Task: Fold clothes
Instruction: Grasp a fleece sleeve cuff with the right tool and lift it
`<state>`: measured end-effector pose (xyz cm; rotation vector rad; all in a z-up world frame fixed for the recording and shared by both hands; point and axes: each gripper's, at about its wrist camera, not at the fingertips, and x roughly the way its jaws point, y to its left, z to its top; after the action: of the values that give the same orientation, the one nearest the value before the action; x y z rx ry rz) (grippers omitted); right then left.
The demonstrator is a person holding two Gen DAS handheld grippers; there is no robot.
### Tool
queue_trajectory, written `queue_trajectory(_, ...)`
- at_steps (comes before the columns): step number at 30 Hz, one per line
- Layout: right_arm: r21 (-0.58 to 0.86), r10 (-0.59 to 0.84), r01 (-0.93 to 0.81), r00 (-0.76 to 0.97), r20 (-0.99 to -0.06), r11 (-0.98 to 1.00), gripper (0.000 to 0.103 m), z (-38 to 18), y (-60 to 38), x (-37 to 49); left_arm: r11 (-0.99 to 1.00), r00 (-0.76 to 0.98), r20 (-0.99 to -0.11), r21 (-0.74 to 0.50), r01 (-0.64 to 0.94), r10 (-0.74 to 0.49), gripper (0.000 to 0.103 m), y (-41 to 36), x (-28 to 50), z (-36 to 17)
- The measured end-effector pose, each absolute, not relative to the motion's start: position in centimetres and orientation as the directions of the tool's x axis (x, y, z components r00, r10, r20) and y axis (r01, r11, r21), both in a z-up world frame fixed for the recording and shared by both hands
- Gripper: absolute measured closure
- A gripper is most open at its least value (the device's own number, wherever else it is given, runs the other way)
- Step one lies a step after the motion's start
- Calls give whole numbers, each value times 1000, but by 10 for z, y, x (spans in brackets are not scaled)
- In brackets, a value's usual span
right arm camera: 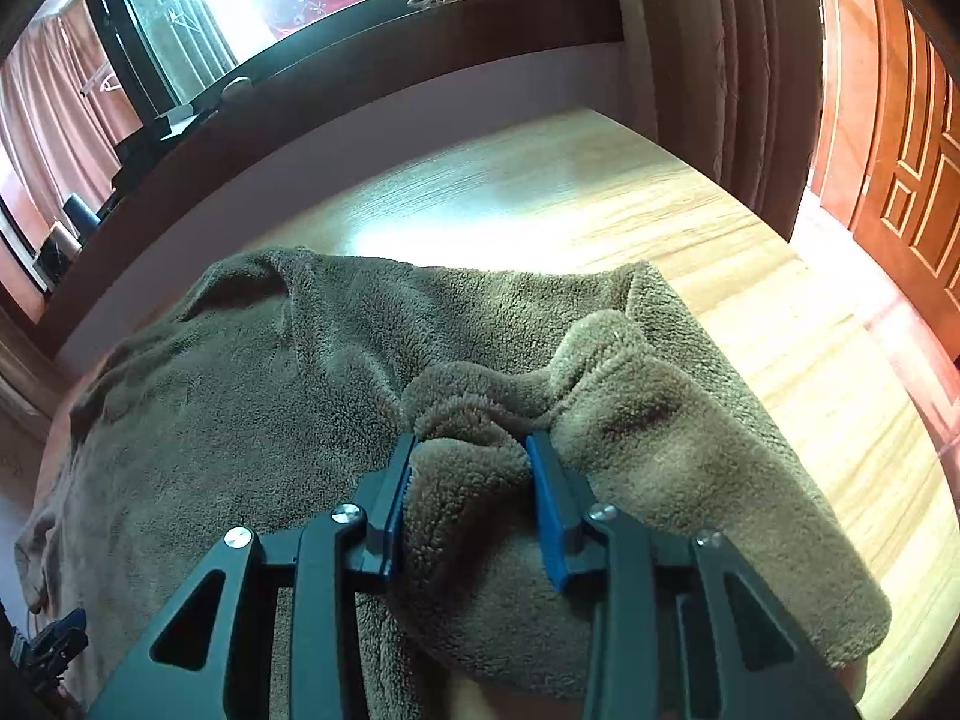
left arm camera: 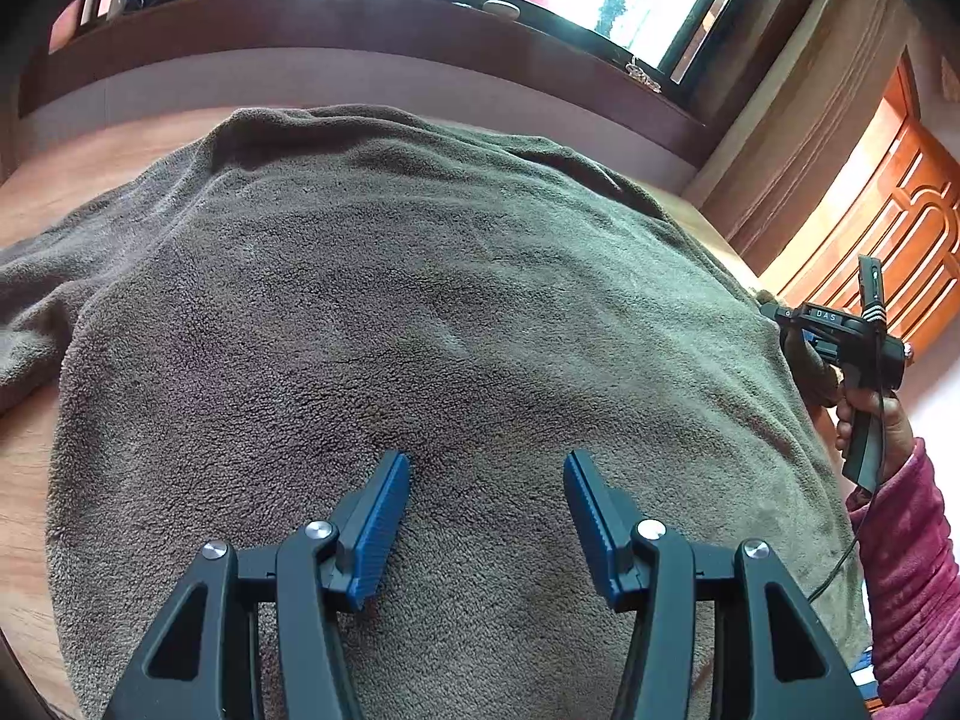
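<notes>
A brown fleece garment (left arm camera: 420, 312) lies spread across the wooden counter (right arm camera: 690, 222), filling the centre of both views; the left tool (left arm camera: 487, 465) hovers released above its middle, blue pads wide apart; the right tool (right arm camera: 471, 444) is clenched on a bunched fold of the fleece at lower centre; a hand (left arm camera: 870, 420) in a pink sleeve (left arm camera: 918, 570) holds it at the right edge

Both wrist views look closely down on fleece garment (left arm camera: 420, 300).
</notes>
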<state>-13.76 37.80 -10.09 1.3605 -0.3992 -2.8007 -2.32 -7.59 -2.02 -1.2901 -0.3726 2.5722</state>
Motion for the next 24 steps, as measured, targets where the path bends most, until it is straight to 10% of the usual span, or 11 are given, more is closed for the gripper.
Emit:
queue_trajectory(7,121,-39,-93,-613,-789,-988,48,-105,358,-149,-956,-596,-753,-274,-102,279,46,-69,-22,-22)
queue_trajectory(15,356,-156,-174,-667,-728,-918,85,-96,399,-131,-958,-602,-749,-263,-111,275,42,-67,-21,-24)
queue_trajectory(24,319,-63,-186,-771,-634,-930,90,-56,401,-113,-958,-605,-747,-260,-119,278,38,-64,-20,-26)
